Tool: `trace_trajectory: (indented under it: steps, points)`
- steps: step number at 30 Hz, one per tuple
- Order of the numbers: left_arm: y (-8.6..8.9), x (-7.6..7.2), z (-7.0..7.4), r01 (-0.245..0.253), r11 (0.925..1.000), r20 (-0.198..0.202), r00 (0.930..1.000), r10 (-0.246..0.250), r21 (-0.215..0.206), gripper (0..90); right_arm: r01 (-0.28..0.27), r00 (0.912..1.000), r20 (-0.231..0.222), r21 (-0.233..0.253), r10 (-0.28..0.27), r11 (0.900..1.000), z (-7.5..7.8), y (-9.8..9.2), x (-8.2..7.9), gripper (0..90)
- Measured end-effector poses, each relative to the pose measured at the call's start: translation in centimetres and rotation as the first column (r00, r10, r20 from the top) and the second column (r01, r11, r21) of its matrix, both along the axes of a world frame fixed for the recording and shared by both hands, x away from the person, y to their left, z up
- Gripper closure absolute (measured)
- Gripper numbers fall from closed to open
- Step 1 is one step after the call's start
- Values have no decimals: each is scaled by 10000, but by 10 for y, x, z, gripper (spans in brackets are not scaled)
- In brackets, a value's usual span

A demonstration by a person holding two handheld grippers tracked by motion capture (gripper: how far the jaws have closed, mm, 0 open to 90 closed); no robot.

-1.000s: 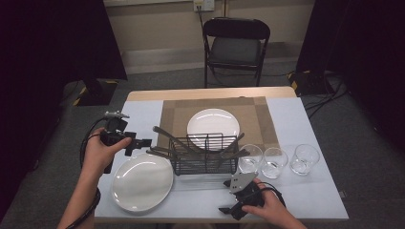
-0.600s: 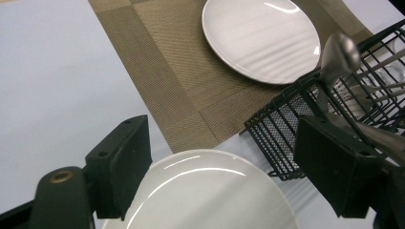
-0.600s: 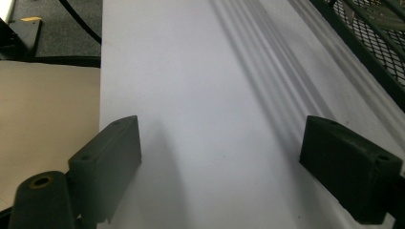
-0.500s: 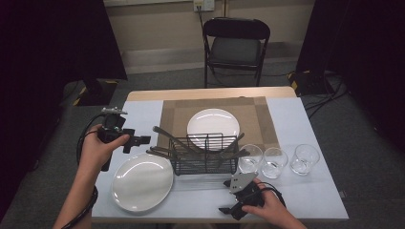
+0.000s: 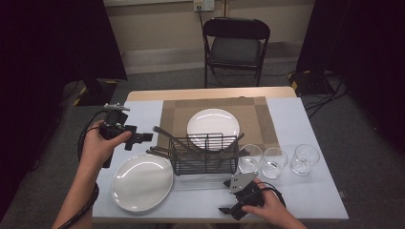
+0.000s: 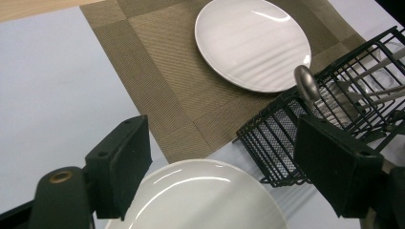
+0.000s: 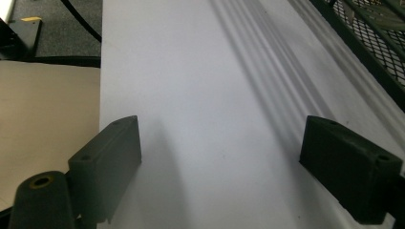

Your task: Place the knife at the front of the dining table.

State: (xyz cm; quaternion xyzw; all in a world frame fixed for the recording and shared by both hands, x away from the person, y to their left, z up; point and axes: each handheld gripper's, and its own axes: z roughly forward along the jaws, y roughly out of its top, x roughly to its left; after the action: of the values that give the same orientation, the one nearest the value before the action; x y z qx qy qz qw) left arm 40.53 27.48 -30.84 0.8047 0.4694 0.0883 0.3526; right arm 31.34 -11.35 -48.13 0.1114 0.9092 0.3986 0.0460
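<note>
Room: dark curtains both sides, black chair [image 5: 236, 45] top middle | Table [image 5: 310, 200]: white, brown mat [image 5: 260, 119] in the middle | Left gripper [image 5: 143, 138]: wide open, nothing in it, at middle left above the near plate [image 5: 142, 182] by the wire basket [image 5: 204, 155] | Right gripper [image 5: 228, 210]: wide open, nothing in it, bottom middle.

In the left gripper view the near plate [image 6: 200, 195] is cut off by the bottom edge, and the wire basket [image 6: 334, 109] runs off the right edge with its cutlery [image 6: 305, 81] partly hidden behind the mesh; in the high view that cutlery is too small to tell piece from piece. In the right gripper view the basket [image 7: 377, 43] shows as 1 corner cut off at the top right; in the high view the right tool [image 5: 234, 209] is partly hidden under the hand [image 5: 267, 210].
</note>
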Motion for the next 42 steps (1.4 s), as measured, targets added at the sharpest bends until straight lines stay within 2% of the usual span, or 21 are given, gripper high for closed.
trace_trajectory:
  steps: [8,23,29,39,42]
  points:
    - [-6,0,-1,87,9999,-64,9999,-88,-131,199,3,10000,0,-2,-3,10000,0,0,0,130]
    - [-16,4,2,98,10000,34,9999,-98,19,214,4,10000,1,-1,-4,10000,0,0,0,130]
    - [-19,5,3,190,9998,15,9998,-190,-49,255,-2,10000,3,-5,2,10000,0,0,0,130]
    - [-28,6,1,450,9990,105,9989,-449,-71,247,7,10000,0,-2,-7,10000,0,0,0,130]
    - [-31,7,1,559,9984,83,9984,-559,-45,268,5,10000,-2,-3,-5,10000,0,0,0,130]
